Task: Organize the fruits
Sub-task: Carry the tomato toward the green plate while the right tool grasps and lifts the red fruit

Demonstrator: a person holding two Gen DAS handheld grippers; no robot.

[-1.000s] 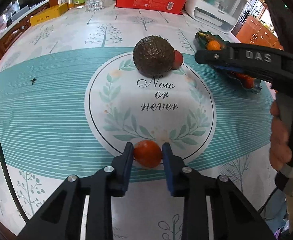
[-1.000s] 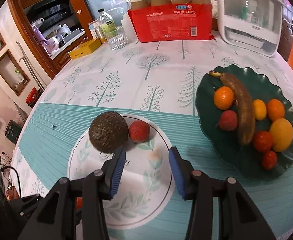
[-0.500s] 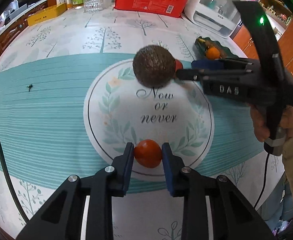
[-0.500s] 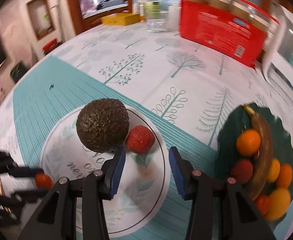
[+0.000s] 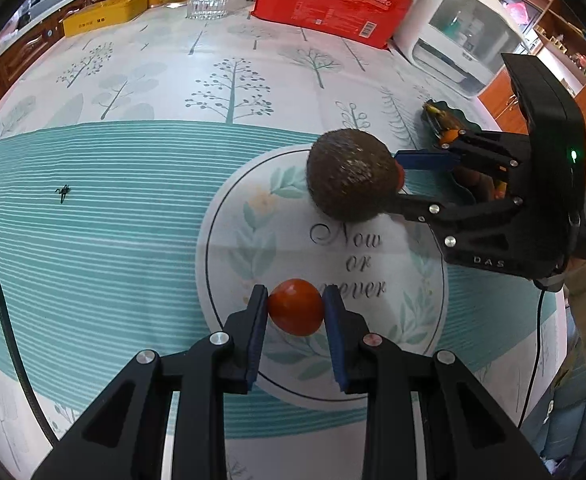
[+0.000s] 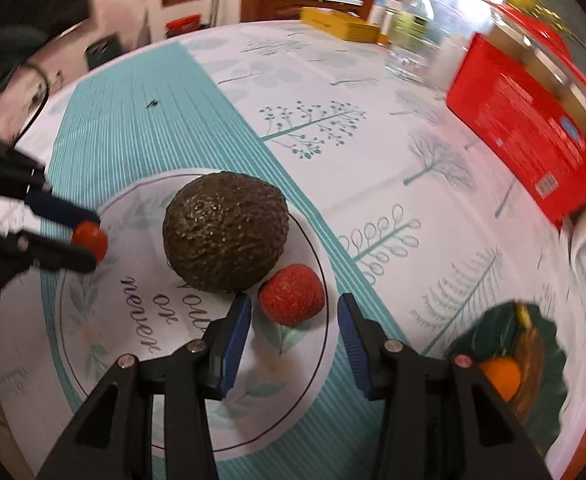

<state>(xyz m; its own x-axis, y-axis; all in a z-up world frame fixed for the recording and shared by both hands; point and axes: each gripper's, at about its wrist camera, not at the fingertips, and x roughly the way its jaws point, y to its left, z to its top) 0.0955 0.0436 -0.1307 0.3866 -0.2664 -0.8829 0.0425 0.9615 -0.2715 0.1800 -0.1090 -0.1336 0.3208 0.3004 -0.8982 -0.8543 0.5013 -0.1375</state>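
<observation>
the left gripper (image 5: 295, 307) is clenched on the small orange fruit (image 5: 295, 306) near the white circle's near edge, while the right gripper (image 6: 294, 312), fingers apart, straddles the strawberry (image 6: 292, 294) right of the avocado (image 6: 225, 236); next it likely closes, then both carry to the green plate (image 6: 549, 344).

At the bottom centre of the frame the left gripper (image 5: 295, 308) clamps a small red-orange fruit (image 5: 295, 306) over the white round mat (image 5: 249, 248). Right of centre, the right gripper (image 5: 399, 180) reaches in from the right edge, its fingers just beside the dark avocado (image 5: 351, 176).
</observation>
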